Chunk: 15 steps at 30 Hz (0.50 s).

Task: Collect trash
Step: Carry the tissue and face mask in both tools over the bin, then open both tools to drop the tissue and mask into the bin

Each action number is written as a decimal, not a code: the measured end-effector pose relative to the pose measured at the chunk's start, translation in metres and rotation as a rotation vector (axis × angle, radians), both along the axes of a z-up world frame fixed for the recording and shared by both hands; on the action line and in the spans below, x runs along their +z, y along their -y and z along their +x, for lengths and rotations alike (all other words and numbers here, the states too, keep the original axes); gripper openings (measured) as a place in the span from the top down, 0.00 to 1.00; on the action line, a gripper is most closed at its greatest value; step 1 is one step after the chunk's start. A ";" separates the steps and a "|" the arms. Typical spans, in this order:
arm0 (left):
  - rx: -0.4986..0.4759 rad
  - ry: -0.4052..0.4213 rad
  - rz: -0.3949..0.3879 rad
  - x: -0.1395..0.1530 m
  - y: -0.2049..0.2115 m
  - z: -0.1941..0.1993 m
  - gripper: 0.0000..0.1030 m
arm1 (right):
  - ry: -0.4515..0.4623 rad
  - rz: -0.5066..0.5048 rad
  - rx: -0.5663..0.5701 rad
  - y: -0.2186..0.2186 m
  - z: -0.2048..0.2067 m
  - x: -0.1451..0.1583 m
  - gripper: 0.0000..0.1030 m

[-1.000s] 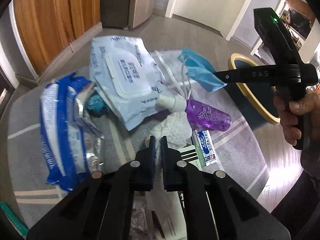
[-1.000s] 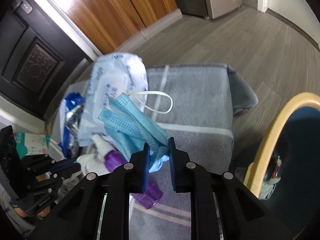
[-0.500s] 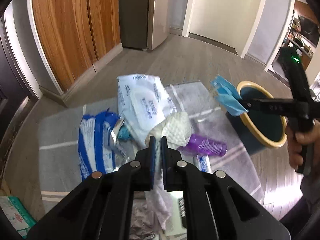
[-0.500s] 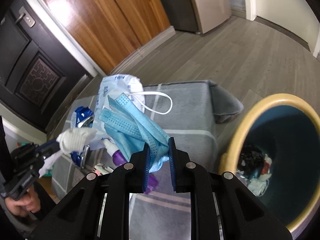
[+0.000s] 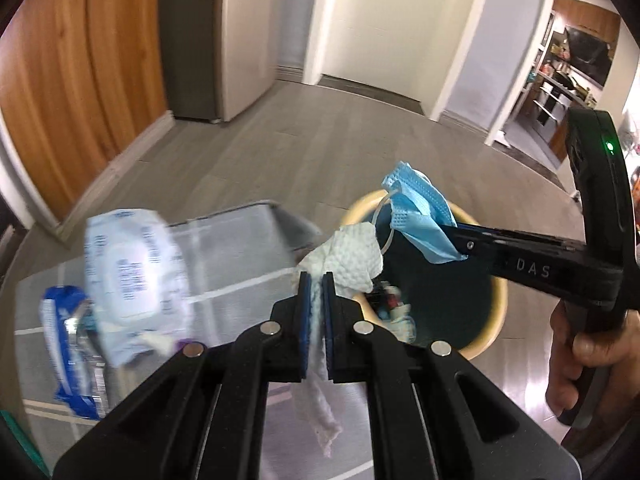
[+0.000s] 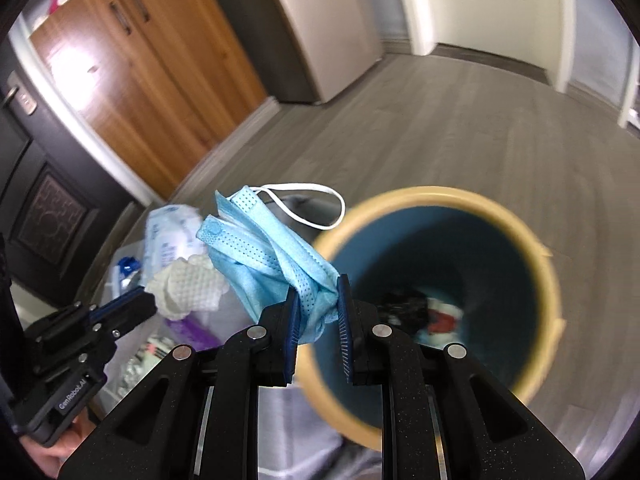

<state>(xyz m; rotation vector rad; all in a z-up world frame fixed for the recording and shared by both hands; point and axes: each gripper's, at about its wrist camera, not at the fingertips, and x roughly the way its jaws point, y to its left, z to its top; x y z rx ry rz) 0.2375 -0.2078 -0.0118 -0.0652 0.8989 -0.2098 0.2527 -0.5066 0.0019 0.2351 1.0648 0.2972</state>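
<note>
Mask (image 6: 276,256) pinched in right tool (image 6: 318,312), over bin (image 6: 520,248).

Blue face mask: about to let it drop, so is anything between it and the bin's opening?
Nothing visible. The crumpled blue face mask hangs at the open yellow-rimmed bin; the white paper towel stays off to the side.

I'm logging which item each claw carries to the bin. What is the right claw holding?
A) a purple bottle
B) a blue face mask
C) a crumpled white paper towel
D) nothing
B: the right claw is clamped on the blue face mask beside the yellow-rimmed bin, while the white paper towel sits in the left claw.
</note>
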 end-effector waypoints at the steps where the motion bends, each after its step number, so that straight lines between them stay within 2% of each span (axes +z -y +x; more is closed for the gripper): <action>1: -0.010 -0.005 -0.006 -0.001 0.011 0.003 0.95 | -0.002 -0.004 -0.013 0.008 -0.003 -0.001 0.81; 6: -0.033 -0.036 -0.010 -0.013 0.047 0.015 0.95 | -0.022 -0.036 -0.038 0.029 -0.010 -0.011 0.81; 15: -0.057 -0.096 0.000 -0.045 0.072 0.037 0.94 | -0.078 -0.085 -0.062 0.043 -0.009 -0.033 0.80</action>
